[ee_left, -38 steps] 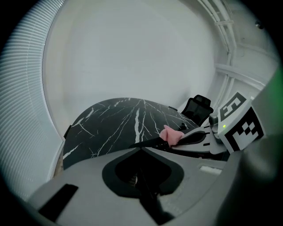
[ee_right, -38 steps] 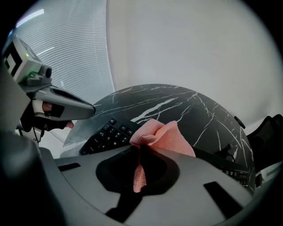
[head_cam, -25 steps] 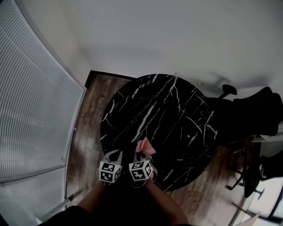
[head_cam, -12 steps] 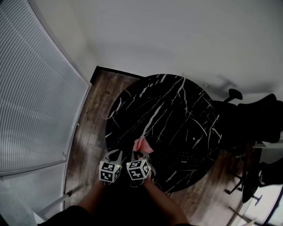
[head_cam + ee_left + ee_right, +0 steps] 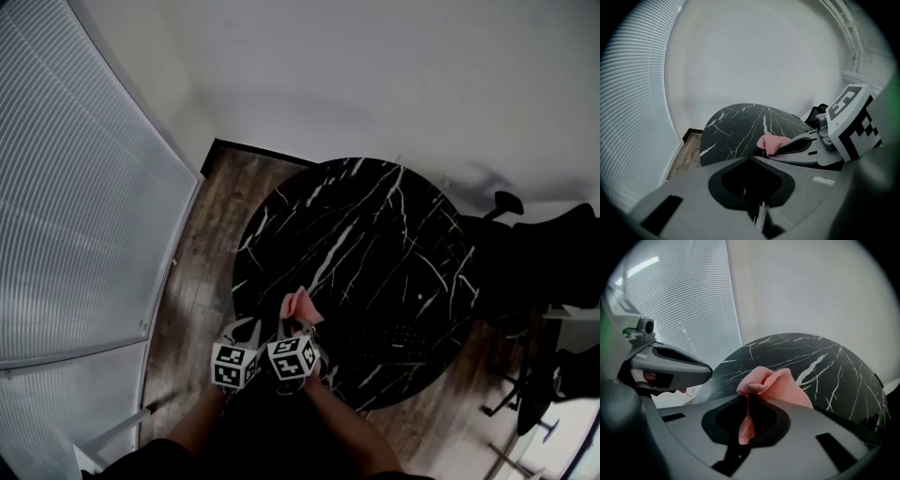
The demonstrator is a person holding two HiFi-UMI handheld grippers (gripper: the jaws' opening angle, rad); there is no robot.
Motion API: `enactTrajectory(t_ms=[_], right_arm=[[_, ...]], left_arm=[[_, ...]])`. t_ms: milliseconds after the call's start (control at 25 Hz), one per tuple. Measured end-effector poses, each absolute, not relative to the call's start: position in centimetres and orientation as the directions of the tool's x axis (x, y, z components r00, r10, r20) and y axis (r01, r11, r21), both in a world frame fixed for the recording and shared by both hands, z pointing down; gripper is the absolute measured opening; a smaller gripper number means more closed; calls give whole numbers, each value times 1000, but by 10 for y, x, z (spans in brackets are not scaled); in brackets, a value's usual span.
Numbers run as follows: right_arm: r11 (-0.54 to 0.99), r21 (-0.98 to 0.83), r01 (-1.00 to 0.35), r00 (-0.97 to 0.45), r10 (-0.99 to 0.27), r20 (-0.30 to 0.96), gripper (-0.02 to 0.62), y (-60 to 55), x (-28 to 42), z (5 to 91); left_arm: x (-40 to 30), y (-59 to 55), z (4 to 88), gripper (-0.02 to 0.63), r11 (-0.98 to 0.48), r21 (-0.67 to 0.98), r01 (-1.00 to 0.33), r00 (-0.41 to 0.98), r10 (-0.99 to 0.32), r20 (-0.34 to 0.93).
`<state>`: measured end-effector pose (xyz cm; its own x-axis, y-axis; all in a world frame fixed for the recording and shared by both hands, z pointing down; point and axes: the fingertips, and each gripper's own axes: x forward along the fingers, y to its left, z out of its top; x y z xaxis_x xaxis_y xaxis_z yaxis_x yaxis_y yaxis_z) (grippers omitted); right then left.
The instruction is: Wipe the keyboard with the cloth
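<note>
At the near edge of the round black table (image 5: 356, 234), both grippers are held side by side. The left gripper (image 5: 751, 158) is closed on nothing. The right gripper (image 5: 747, 397) is clamped on the pink cloth (image 5: 776, 385). Most of the tabletop beyond is left open, and the keyboard (image 5: 380, 333) is only faintly made out toward the near right edge. Compared with a second ago, the grippers and cloth are placed as before.

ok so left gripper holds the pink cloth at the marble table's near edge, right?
No: the right gripper holds the pink cloth, at the near edge of the marble table. The right gripper view shows it pinched between that gripper's jaws.
</note>
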<state>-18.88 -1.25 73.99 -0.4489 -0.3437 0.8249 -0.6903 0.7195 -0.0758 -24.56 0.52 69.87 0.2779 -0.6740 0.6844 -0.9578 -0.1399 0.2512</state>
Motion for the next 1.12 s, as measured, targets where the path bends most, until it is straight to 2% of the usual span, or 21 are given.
enactTrajectory(t_ms=[240, 520, 1120], right_arm=[[720, -102, -687, -487, -352, 799, 6, -14, -185, 725], [701, -105, -705, -532, -425, 733, 6, -22, -156, 678], [524, -70, -849, -428, -603, 673, 6, -37, 17, 634]], left_arm=[[-240, 5, 695, -2, -136, 249, -959, 274, -677, 683], [-202, -6, 681, -2, -170, 259, -951, 303, -687, 661], [-41, -28, 649, -2, -382, 261, -887, 458, -643, 614]])
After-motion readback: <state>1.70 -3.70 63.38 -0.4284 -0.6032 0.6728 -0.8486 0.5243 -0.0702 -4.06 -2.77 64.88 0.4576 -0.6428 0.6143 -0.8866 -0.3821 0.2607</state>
